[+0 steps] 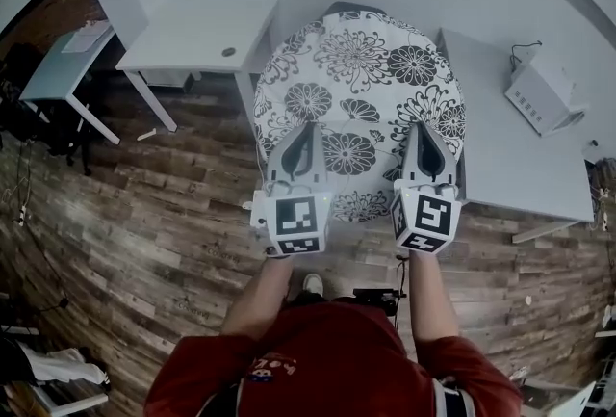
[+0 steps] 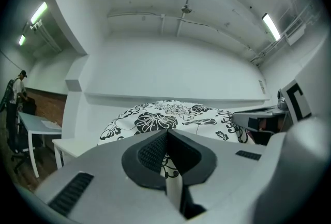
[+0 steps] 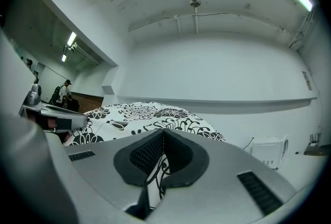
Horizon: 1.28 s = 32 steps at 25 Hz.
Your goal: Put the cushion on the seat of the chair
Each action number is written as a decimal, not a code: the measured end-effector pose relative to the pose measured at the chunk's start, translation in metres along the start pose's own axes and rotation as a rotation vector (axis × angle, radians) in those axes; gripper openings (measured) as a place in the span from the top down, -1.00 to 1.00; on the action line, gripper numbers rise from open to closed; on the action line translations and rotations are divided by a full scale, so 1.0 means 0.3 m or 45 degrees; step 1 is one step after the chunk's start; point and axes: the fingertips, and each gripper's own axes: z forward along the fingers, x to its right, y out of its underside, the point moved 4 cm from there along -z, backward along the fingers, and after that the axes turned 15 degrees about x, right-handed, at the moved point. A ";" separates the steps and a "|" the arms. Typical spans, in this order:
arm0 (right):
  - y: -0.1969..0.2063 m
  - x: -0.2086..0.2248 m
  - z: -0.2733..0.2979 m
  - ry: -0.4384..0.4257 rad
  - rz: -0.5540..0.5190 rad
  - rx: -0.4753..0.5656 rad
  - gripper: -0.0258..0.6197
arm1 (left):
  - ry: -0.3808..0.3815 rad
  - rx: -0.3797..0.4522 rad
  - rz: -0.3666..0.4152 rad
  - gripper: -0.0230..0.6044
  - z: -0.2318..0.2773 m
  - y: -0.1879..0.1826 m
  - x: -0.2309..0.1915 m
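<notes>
Cushion (image 1: 358,83), round, white with black flowers, fills the middle of the head view above a wood floor (image 1: 144,213), between a white worktop (image 1: 197,35) at left and another (image 1: 510,150) at right that carries a white box (image 1: 539,92). The left claw (image 1: 307,134) and the right claw (image 1: 424,131) each bite its near edge, well apart from one another, on arms reaching out from a red shirt (image 1: 327,362).

In the left gripper view the left claw (image 2: 165,137) is clamped on a fold of flowered cloth, and the cushion (image 2: 165,112) rises beyond it against a white wall. The right claw's body shows at the right edge.

In the right gripper view the right claw (image 3: 162,140) likewise pinches the cloth, with the cushion (image 3: 139,114) swelling ahead and to the left. The white box (image 3: 267,151) sits low at right.
</notes>
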 end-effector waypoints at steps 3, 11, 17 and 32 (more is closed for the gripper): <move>0.008 -0.007 -0.004 0.005 -0.001 0.018 0.83 | 0.000 0.013 0.001 0.84 -0.005 0.008 -0.003; 0.013 -0.011 -0.005 0.019 -0.001 0.042 0.83 | 0.004 0.032 0.005 0.84 0.001 0.013 -0.010; -0.003 -0.020 -0.009 0.042 -0.011 0.029 0.83 | 0.038 0.020 -0.004 0.84 -0.009 0.005 -0.016; -0.009 -0.027 -0.009 0.049 -0.027 0.050 0.83 | 0.023 0.042 -0.028 0.84 -0.009 0.025 -0.017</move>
